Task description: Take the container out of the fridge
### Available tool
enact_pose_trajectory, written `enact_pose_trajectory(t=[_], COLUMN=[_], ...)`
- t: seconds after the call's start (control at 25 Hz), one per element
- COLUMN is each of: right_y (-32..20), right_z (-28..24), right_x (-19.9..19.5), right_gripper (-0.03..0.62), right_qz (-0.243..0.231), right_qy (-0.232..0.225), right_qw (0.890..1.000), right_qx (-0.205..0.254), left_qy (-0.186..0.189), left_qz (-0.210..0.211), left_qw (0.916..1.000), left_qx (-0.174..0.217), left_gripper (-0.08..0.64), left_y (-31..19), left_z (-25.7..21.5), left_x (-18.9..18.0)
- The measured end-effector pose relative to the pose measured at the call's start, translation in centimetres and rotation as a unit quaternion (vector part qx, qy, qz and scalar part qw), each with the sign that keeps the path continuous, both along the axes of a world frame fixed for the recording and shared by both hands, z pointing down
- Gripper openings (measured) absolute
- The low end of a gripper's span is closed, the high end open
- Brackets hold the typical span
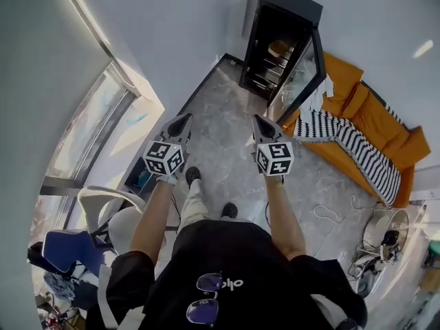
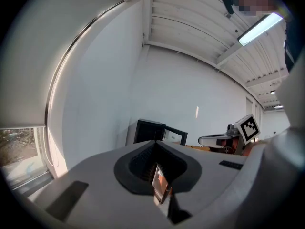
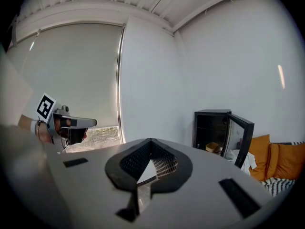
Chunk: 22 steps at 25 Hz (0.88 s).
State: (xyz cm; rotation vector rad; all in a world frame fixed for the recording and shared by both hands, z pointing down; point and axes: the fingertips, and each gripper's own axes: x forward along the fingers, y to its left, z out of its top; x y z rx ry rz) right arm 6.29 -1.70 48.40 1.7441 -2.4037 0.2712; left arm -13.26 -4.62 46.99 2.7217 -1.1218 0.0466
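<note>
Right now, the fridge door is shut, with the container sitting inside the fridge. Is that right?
No: the fridge door stands open, as the right gripper view shows. The container is indeed sitting inside.

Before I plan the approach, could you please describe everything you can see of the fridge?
The fridge is a small, black, upright cabinet. It stands on the grey marbled floor, against the white wall and beside an orange sofa. Its door, a dark frame round a glass pane, is swung wide open toward the sofa. The dark interior holds several thin shelves, and a tan container sits on one of them.
</note>
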Motion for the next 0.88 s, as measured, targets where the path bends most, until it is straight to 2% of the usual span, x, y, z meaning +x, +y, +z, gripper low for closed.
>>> enact_pose_trajectory(t=[0.32,0.6,0.88], right_y=[-9.0,-17.8,-23.1], right_z=[-0.8,-1.1,-0.7], right_x=[0.0,-1.9,-3.6], right_gripper=[0.005,0.005,0.005], right_qz=[0.039,0.063,0.088], right_qy=[0.001,0.001,-0.001], right_qw=[0.999,0.998,0.996], right_qx=[0.003,0.002,0.000], left_qy=[-0.003,0.006,0.003], left_qz=[0.056,0.084,0.114], left_qw=[0.9983,0.9962,0.9934], left_qx=[0.013,0.018,0.012], left_gripper=[0.003,0.003,0.003], left_y=[-10.8,-20.4,-26.5], left_z=[-1.3,-2.1,-1.3], left_x=[1.5,0.1,-0.9])
